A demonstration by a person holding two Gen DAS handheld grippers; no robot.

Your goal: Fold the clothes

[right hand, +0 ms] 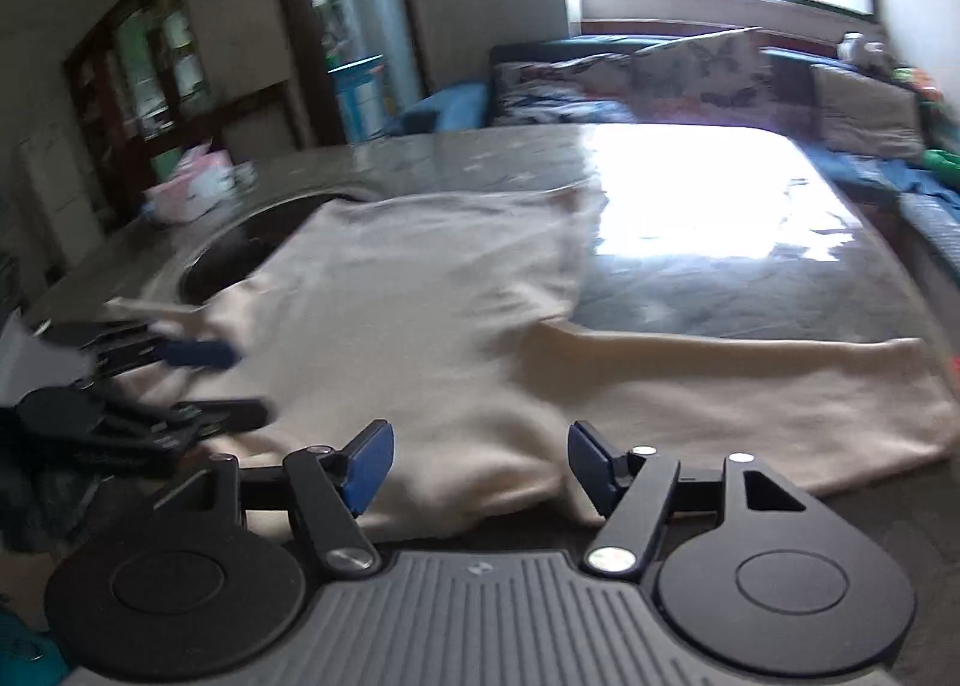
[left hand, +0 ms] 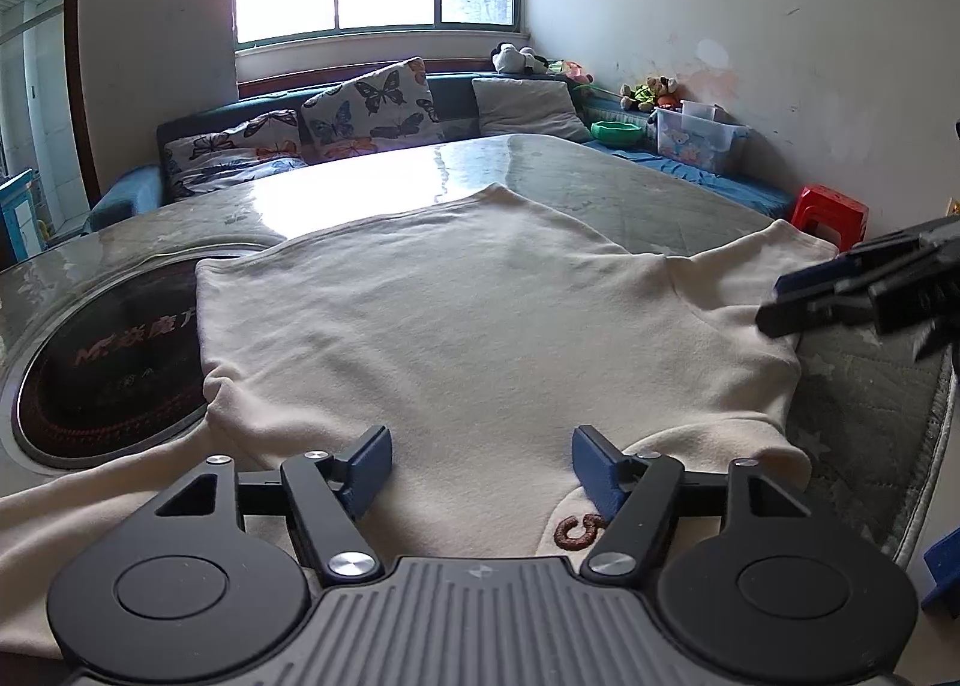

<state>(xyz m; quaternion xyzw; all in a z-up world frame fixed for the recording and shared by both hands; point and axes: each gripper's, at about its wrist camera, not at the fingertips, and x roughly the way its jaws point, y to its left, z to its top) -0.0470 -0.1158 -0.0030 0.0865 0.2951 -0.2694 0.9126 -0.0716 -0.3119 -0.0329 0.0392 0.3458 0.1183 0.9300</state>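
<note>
A cream sweatshirt (left hand: 480, 326) lies spread flat on the table, with a brown letter patch (left hand: 579, 530) near its front edge. My left gripper (left hand: 480, 467) hovers open over the shirt's near part, nothing between its blue pads. In the right wrist view the same sweatshirt (right hand: 420, 314) stretches ahead, one sleeve (right hand: 750, 392) running out to the right. My right gripper (right hand: 480, 461) is open just above the shirt's near edge. The right gripper (left hand: 780, 308) shows at the right border of the left wrist view; the left gripper (right hand: 228, 380) shows blurred at the left of the right wrist view.
The table (left hand: 630, 176) has a glossy grey star-pattern cover and a round black inset cooktop (left hand: 108, 356) at left, partly under the shirt. A sofa with butterfly cushions (left hand: 366, 110) runs behind. A red stool (left hand: 831, 212) and toy box (left hand: 696, 137) stand at right.
</note>
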